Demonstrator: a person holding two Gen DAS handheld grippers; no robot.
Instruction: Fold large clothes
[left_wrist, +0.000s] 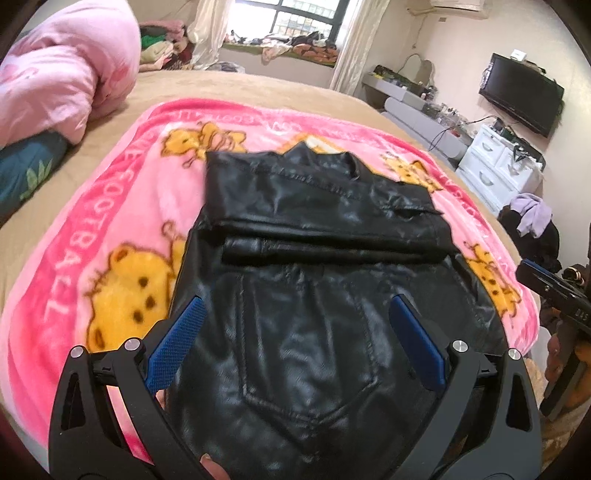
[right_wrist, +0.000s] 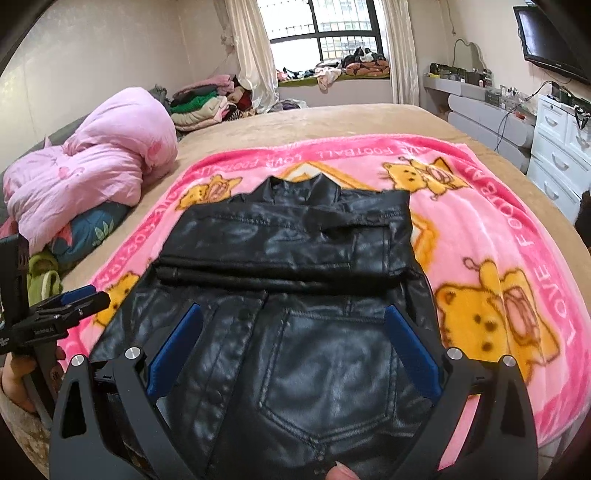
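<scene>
Both the left gripper (left_wrist: 295, 332) and right gripper (right_wrist: 293, 341) gape empty over the leather jacket (left_wrist: 314, 236); only the right view shows green slippers (right_wrist: 42, 278).

So the black leather jacket (right_wrist: 291, 295) is lying flat on a pink cartoon-bear blanket (right_wrist: 498, 266), collar at the far end, with a folded band of it crossing the middle. The right gripper (right_wrist: 293, 347) sits over the near part, blue fingers (right_wrist: 410, 350) spread wide with nothing between them except the jacket underneath. Near left, the left gripper (right_wrist: 79, 299) pokes in at the blanket's edge, can't tell how its jaws stand. Far left there's a bunched pink quilt (right_wrist: 99, 173) on the tan bed (right_wrist: 332, 122).
</scene>
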